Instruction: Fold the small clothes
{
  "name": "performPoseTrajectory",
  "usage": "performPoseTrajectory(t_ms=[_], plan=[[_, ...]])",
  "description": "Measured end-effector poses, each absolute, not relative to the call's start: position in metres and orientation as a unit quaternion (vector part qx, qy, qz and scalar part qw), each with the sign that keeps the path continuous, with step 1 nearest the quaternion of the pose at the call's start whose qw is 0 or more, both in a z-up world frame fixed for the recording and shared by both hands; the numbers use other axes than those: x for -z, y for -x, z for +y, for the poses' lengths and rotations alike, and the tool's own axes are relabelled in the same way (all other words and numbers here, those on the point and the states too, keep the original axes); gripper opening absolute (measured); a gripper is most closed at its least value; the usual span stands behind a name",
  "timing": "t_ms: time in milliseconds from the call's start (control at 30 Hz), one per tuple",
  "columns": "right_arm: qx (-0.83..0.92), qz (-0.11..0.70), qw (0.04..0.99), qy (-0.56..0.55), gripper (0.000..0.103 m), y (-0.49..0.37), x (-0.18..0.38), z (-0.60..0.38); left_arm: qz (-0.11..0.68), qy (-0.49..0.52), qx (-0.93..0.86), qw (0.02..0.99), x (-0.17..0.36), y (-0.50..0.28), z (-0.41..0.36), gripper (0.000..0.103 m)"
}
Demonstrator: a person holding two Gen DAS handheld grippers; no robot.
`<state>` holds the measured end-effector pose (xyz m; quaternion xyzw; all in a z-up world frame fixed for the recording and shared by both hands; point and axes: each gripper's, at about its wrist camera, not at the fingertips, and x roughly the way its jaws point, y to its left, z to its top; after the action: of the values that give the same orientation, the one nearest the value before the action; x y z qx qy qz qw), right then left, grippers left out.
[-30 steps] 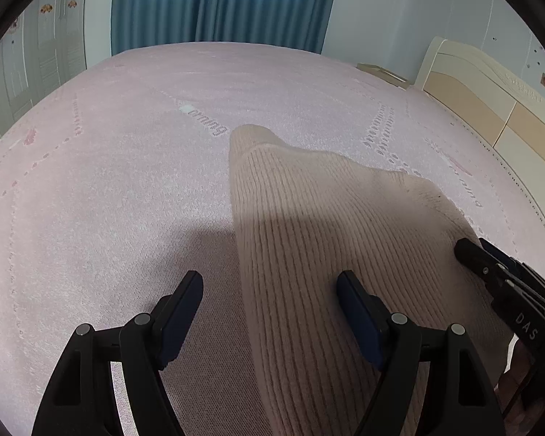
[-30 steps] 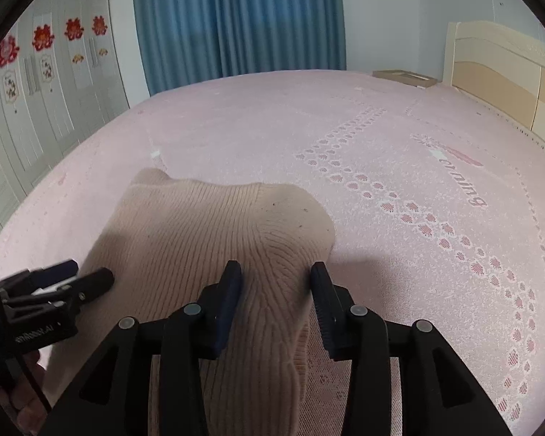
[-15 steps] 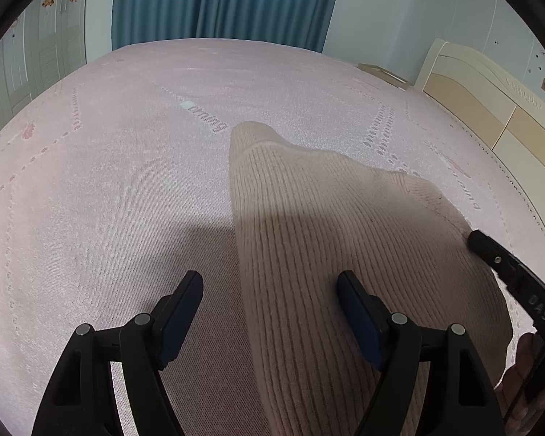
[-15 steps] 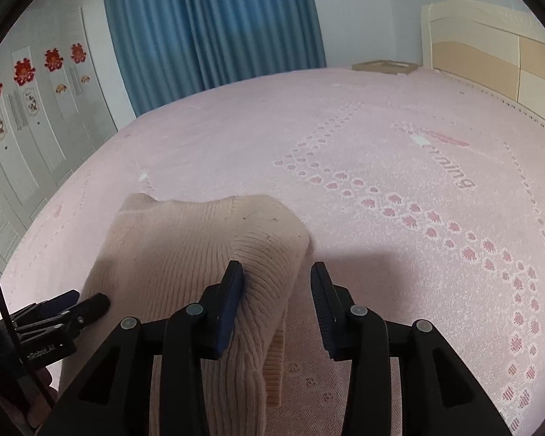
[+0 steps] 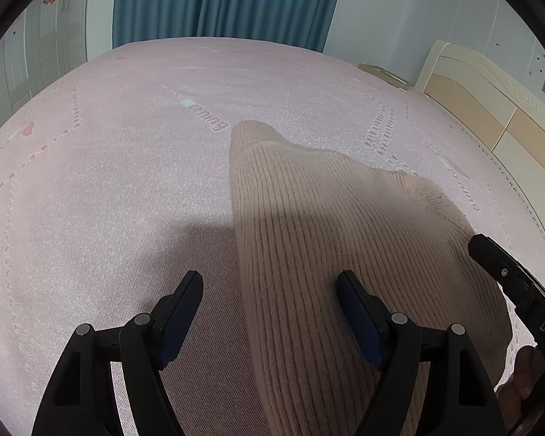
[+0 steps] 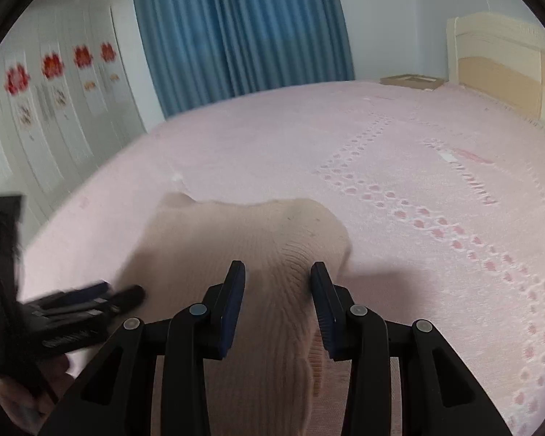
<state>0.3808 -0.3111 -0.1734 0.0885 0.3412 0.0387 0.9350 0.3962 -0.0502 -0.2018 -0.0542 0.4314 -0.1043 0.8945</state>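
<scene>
The beige ribbed knit garment (image 5: pixel 327 254) lies on the pink bedspread (image 5: pixel 109 181), toward its 6 o'clock edge. The right gripper (image 6: pixel 278 276) has narrow jaws straddling a raised fold, contact unclear; the left gripper (image 5: pixel 270 290) has wide jaws holding nothing. Loose knit could slip, dragging the fold crooked.

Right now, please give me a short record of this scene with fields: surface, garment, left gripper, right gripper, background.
surface: pink bedspread with printed pattern
garment: beige ribbed knit sweater, lying on the bedspread, right part bunched and lifted
left gripper: jaws wide apart, over the sweater's edge, gripping nothing
right gripper: jaws on either side of a raised fold of the sweater; whether they pinch it is unclear
background: blue curtain, cream headboard
</scene>
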Motion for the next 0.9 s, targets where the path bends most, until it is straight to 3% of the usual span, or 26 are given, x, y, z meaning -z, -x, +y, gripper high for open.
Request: performPoseTrajectory(t_ms=[233, 900], plan=[[-0.013, 0.37, 0.929, -0.029, 0.038, -0.388, 0.186, -0.295, 0.432, 0.054, 0.103, 0.894, 0.202, -0.396, -0.05, 0.076], [0.036, 0.378, 0.922, -0.068, 0.035, -0.36, 0.181, -0.315, 0.409, 0.062, 0.085, 0.906, 0.178, -0.363, -0.033, 0.073]])
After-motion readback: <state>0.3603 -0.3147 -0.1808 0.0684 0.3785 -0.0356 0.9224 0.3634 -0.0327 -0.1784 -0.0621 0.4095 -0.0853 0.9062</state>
